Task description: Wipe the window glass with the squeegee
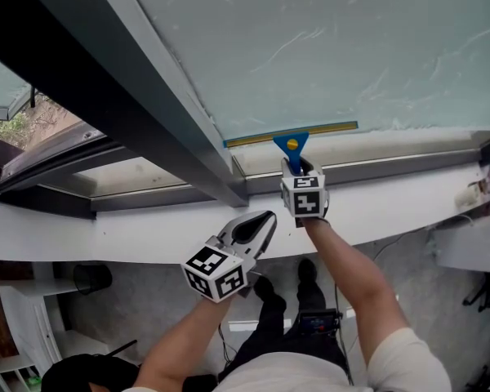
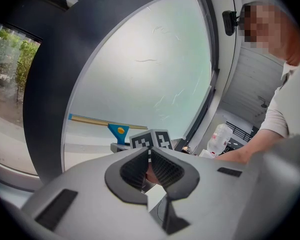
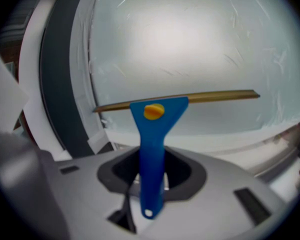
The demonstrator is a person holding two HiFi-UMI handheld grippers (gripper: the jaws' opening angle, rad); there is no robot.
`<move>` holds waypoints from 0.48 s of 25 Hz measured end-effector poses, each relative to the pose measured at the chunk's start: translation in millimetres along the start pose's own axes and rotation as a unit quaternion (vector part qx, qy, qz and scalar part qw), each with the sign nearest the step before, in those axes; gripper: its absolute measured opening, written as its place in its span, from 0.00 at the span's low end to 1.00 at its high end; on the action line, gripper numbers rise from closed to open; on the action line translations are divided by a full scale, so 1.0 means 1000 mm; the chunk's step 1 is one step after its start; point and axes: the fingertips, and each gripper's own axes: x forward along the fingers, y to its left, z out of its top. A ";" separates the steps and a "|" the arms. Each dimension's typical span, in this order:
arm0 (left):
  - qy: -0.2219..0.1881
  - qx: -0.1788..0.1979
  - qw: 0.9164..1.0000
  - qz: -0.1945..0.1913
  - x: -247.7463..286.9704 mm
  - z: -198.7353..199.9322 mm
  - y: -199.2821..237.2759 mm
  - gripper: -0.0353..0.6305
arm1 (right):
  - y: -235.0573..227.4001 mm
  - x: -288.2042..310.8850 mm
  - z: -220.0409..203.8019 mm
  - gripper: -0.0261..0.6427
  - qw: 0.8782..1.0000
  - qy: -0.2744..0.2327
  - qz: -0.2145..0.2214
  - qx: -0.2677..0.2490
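A squeegee point(image 1: 292, 143) with a blue handle, a yellow knob and a brass-coloured blade lies flat against the bottom edge of the frosted window glass point(image 1: 351, 39). My right gripper point(image 1: 296, 167) is shut on its blue handle point(image 3: 152, 149), with the blade point(image 3: 177, 100) level across the pane. Streaks and smears mark the glass point(image 3: 190, 44) above the blade. My left gripper point(image 1: 265, 223) hangs below and left of the squeegee point(image 2: 115, 129), off the glass, shut with nothing between its jaws point(image 2: 150, 170).
A dark window frame post point(image 1: 147, 104) slants down left of the pane. A white sill point(image 1: 147, 227) runs below the glass. A plastic bottle point(image 2: 219, 138) stands on the sill at the right. A second person point(image 2: 290, 99) stands to the right.
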 end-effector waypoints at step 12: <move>0.014 -0.008 1.000 0.002 0.004 -0.014 0.008 0.11 | -0.005 0.017 -0.029 0.25 1.000 0.026 -0.005 -0.008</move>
